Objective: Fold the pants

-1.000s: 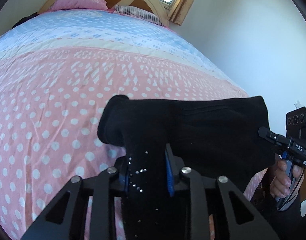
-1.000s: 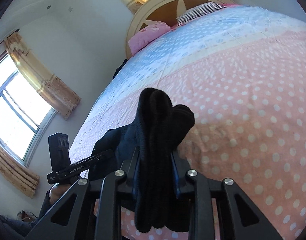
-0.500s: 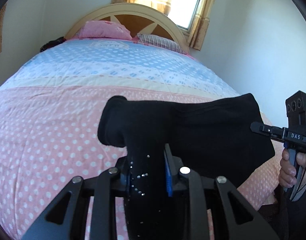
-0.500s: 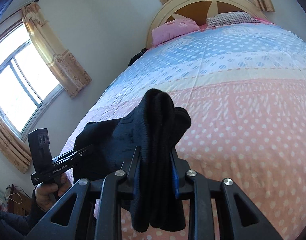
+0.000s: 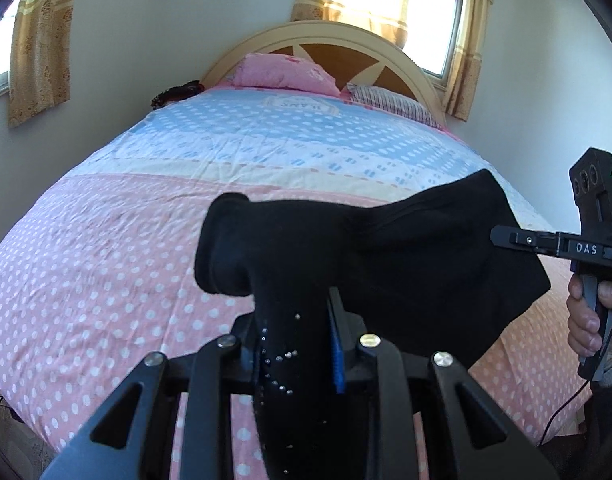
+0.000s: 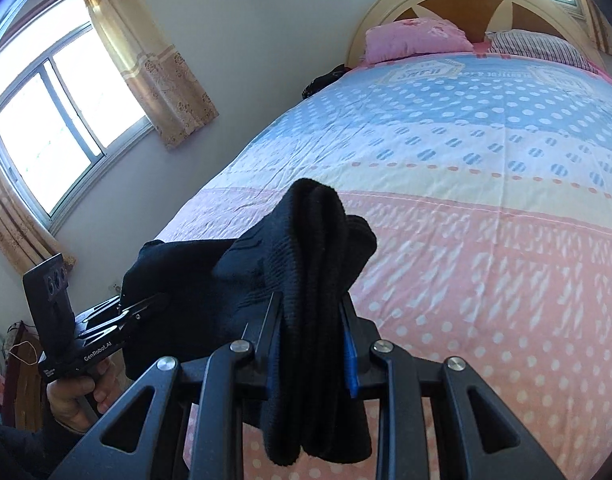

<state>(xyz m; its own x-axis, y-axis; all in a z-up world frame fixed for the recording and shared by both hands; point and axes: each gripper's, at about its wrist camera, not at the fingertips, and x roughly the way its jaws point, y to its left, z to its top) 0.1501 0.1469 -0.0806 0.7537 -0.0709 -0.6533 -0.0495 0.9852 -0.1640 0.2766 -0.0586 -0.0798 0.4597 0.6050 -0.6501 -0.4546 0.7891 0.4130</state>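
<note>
The black pants (image 5: 406, 256) hang in the air above the near end of the bed, stretched between my two grippers. My left gripper (image 5: 295, 332) is shut on one bunched end, which has small silver studs. My right gripper (image 6: 312, 320) is shut on the other bunched end (image 6: 318, 240). In the left wrist view the right gripper (image 5: 506, 237) shows at the right edge, clamped on the fabric. In the right wrist view the left gripper (image 6: 145, 306) shows at the lower left, also on the fabric.
The bed (image 5: 105, 248) has a pink polka-dot and blue quilt. A pink pillow (image 5: 281, 72) and a striped pillow (image 5: 394, 102) lie by the arched headboard (image 5: 326, 38). A dark item (image 5: 177, 92) lies at the bed's far left. Curtained windows (image 6: 53, 120) flank the bed.
Both grippers have risen and tilted up with the pants; more of the headboard, walls and windows shows. The grips are unchanged.
</note>
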